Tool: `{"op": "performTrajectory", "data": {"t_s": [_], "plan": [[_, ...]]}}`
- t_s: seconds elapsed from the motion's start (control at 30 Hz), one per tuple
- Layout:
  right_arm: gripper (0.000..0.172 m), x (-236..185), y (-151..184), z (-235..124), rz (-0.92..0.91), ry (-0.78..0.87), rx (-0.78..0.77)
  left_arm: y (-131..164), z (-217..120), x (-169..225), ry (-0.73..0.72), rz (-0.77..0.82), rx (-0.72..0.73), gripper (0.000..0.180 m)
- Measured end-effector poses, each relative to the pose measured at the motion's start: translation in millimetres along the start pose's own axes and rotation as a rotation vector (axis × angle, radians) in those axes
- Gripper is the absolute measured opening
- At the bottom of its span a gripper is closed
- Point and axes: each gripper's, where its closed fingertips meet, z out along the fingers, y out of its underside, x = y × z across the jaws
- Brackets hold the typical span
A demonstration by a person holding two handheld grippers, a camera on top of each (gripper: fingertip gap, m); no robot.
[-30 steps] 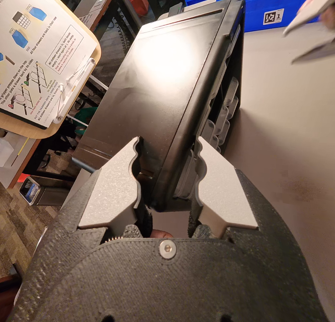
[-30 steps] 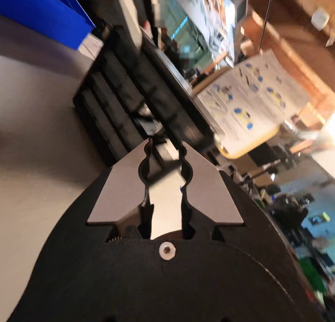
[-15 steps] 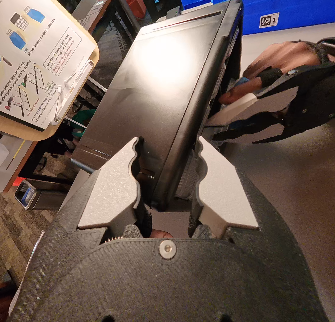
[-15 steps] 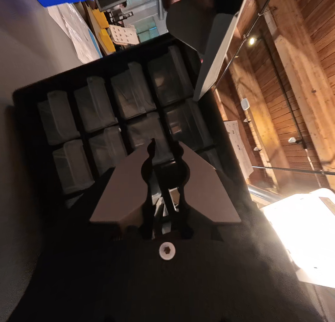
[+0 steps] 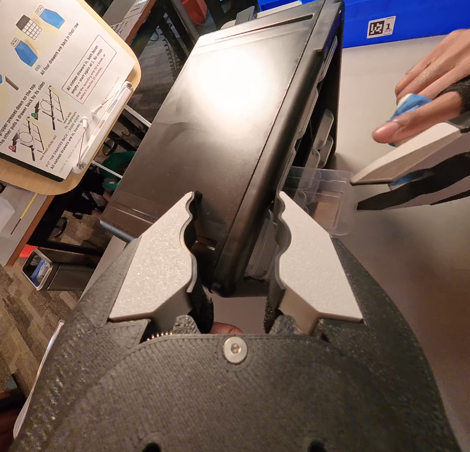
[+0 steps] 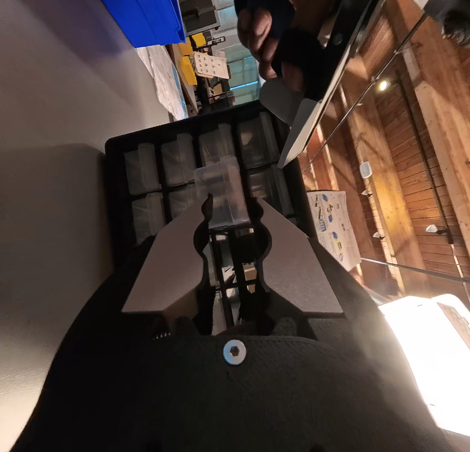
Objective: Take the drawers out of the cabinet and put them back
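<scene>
Grey surface (image 5: 407,274) carries a black cabinet (image 5: 229,109), glossy top facing the left wrist view and its front turned toward the right side. 2 blue bins (image 5: 407,7) sit behind it at the far edge of the surface. A printed instruction sheet (image 5: 50,83) lies on a tan board off to the left, clear of the surface. The left tongs (image 5: 235,195) are spread wide and straddle the near top front edge of the cabinet. One finger is over the top panel and the other is down at the front beside the drawer faces; I cannot tell if the pads press. The right tongs (image 5: 354,195) come in from the right, with a hand (image 5: 432,91) gripping them. They are narrowed on the outer end of 1 clear drawer (image 5: 328,198), with a finger on either side of it. That drawer is slid partly out of the cabinet front and sticks out level above the surface, its inner end still in its slot. In the right wrist view the drawer sits between the fingertips, with other clear drawers (image 6: 178,162) seated flush in their slots around it. There the left tongs show at the cabinet's top edge.
</scene>
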Motion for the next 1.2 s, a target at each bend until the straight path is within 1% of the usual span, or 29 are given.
{"op": "performTrajectory", "data": {"t_s": [0.1, 0.2, 0.27, 0.33, 0.37, 0.53, 0.7, 0.73, 0.83, 0.9, 0.97, 1.03, 1.1, 1.13, 1.2], "plan": [[0.032, 2, 4, 7, 0.036, -0.061, -0.031, 0, 0, 0, -0.001, 0.0, -0.001, 0.061], [0.032, -2, 8, 14, 0.028, -0.116, -0.062, 0, 0, 0, 0.001, 0.0, 0.0, 0.061], [0.029, -3, 12, 17, 0.013, -0.127, -0.089, 0, 0, 0, 0.001, 0.001, 0.001, 0.061], [0.022, -1, 10, 17, 0.019, -0.122, -0.078, 0, 0, 0, 0.002, 0.002, 0.002, 0.061], [0.022, -1, 9, 16, 0.028, -0.128, -0.072, 0, 0, 0, 0.002, 0.002, 0.002, 0.061], [0.019, -1, -5, 2, 0.005, -0.122, -0.022, 0, 0, 0, 0.004, 0.003, 0.002, 0.061], [0.019, 2, -21, -23, 0.007, -0.149, 0.043, 0, 0, 0, 0.003, 0.002, 0.001, 0.061], [0.013, 3, -24, -28, 0.007, -0.156, 0.059, 0, 0, 0, 0.003, 0.002, 0.0, 0.061], [0.013, 8, -32, -39, 0.008, -0.177, 0.08, 0, 0, 0, 0.001, 0.001, -0.001, 0.061], [0.02, 16, -39, -43, 0.015, -0.178, 0.097, 0, 0, 0, -0.001, 0.001, -0.002, 0.061], [0.011, 28, -47, -47, 0.035, -0.168, 0.118, 0, 0, 0, -0.003, 0.001, -0.003, 0.061], [0.009, 41, -52, -49, 0.053, -0.144, 0.128, 0, 0, 0, -0.004, 0.0, -0.004, 0.061], [0.002, 52, -50, -48, 0.035, -0.104, 0.109, 0, 0, 0, -0.005, 0.001, -0.004, 0.061], [0.001, 52, -48, -48, 0.03, -0.121, 0.106, 0, 0, 0, -0.004, 0.001, -0.004, 0.061], [0.002, 57, -45, -48, 0.055, -0.102, 0.098, 0, 0, 0, -0.004, 0.001, -0.003, 0.061]]}}
